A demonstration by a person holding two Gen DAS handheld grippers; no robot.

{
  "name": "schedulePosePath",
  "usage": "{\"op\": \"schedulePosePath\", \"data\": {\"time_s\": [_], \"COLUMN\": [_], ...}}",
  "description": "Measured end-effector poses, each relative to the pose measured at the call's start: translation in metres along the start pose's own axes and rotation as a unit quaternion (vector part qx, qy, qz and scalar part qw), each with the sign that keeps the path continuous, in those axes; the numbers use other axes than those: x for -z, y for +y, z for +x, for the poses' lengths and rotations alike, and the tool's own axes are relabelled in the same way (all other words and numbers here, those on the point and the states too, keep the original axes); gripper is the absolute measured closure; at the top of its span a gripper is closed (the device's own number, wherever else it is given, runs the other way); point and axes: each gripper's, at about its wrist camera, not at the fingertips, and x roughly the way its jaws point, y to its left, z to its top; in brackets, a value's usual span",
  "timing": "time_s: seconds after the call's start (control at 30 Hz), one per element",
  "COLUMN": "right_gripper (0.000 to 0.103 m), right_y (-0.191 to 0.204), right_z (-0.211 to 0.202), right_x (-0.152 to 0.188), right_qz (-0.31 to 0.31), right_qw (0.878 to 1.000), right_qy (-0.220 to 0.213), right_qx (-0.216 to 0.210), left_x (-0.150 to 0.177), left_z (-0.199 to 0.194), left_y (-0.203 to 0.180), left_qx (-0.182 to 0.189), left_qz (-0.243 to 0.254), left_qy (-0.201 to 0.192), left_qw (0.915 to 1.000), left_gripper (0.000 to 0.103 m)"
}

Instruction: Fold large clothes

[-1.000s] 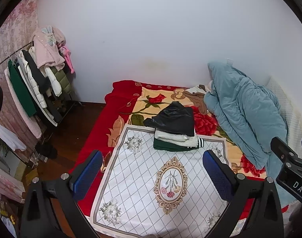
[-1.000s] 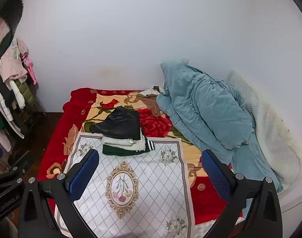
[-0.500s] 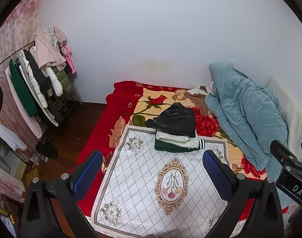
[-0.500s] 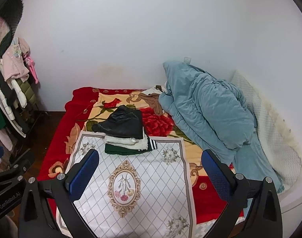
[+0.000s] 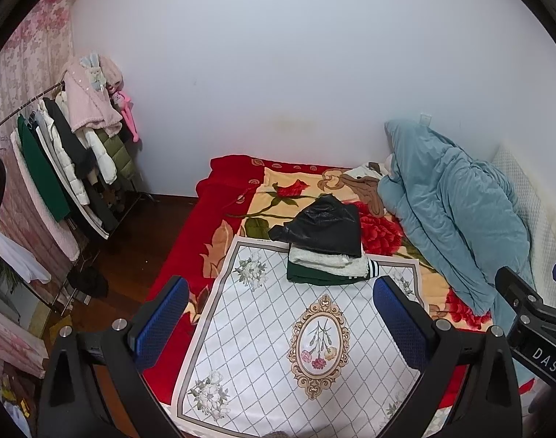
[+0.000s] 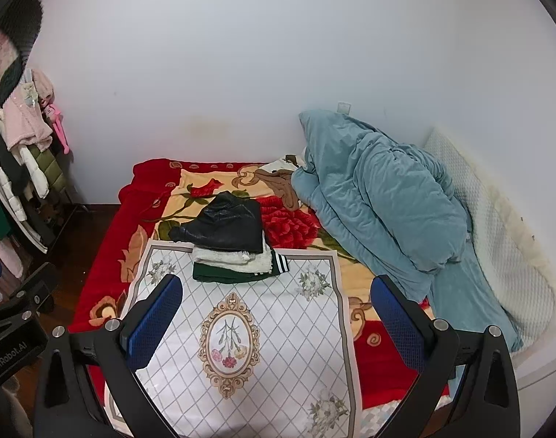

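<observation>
A stack of folded clothes (image 5: pixel 325 248) lies at the far edge of a white patterned mat (image 5: pixel 278 346) on the bed: a black garment (image 5: pixel 321 224) on top, a white one (image 5: pixel 325 259) under it, a dark green one (image 5: pixel 314 275) at the bottom. The stack also shows in the right wrist view (image 6: pixel 230 244), on the same mat (image 6: pixel 241 357). My left gripper (image 5: pixel 281 317) is open and empty, well above and short of the mat. My right gripper (image 6: pixel 278 317) is open and empty too.
The bed has a red floral blanket (image 5: pixel 223 200). A bunched blue duvet (image 5: pixel 449 211) lies on the right, with a white pillow (image 6: pixel 497 226) behind it. A brown garment (image 5: pixel 365 186) lies near the wall. A clothes rack (image 5: pixel 59 153) stands left over dark floor (image 5: pixel 132 248).
Both views have shifted slightly, so the bed and stack sit a little further right in frame. Both grippers stay open and empty. The clothes have not moved.
</observation>
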Motion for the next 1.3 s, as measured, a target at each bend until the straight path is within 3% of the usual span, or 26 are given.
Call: {"op": "schedulePosePath", "data": {"time_s": [1.3], "right_gripper": [0.000], "right_y": [-0.012], "right_z": [0.003], "right_x": [0.008], "right_qz": [0.000], "right_qw": [1.000], "right_qy": [0.009], "right_qx": [0.001], "left_x": [-0.003], "left_z": [-0.002], "left_y": [0.001], "left_qx": [0.000], "left_qz": [0.002], "left_qy": [-0.002], "left_qw": [1.0000], "left_gripper": [0.000]}}
